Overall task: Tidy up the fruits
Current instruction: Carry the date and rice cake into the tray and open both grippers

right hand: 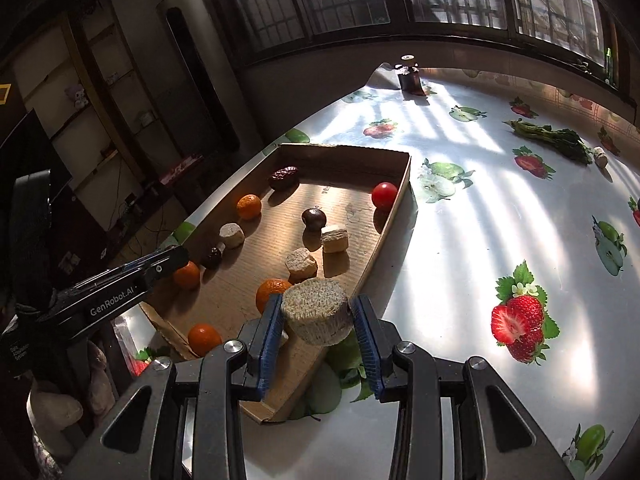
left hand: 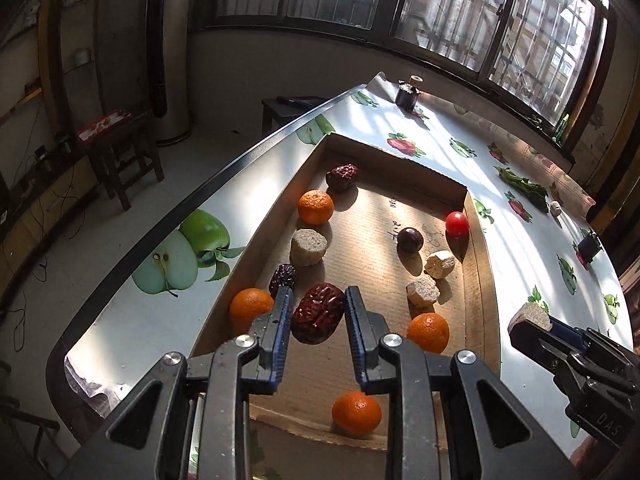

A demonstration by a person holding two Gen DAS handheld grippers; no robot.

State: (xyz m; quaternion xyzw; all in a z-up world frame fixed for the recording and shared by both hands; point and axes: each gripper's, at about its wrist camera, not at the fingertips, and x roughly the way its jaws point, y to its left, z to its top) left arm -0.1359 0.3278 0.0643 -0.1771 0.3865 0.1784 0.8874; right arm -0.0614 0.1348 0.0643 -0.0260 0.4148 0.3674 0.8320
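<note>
Holding a wrinkled red date [left hand: 318, 314] between its closed jaws, the left gripper [left hand: 316, 312] hangs over the near half of the cardboard tray [left hand: 478, 280]; date's long axis runs roughly along the fingers, tilted a little right at the far end; skin glossy, deeply creased. Right gripper [right hand: 316, 318] pinches a pale, porous round chunk [right hand: 316, 312], flat face up, jaws partly apart around its width; it sits above the tray's near right wall [right hand: 384, 240], so this hand is nearer the right edge, left nearer the middle. Tray floor is ribbed brown card holding four dimpled tangerines [left hand: 428, 332], two more dates [left hand: 342, 176], three similar pale chunks [left hand: 308, 246], a dark round fruit [left hand: 410, 239], a smooth red tomato [left hand: 457, 223]. Likely both loads go down into free floor.
</note>
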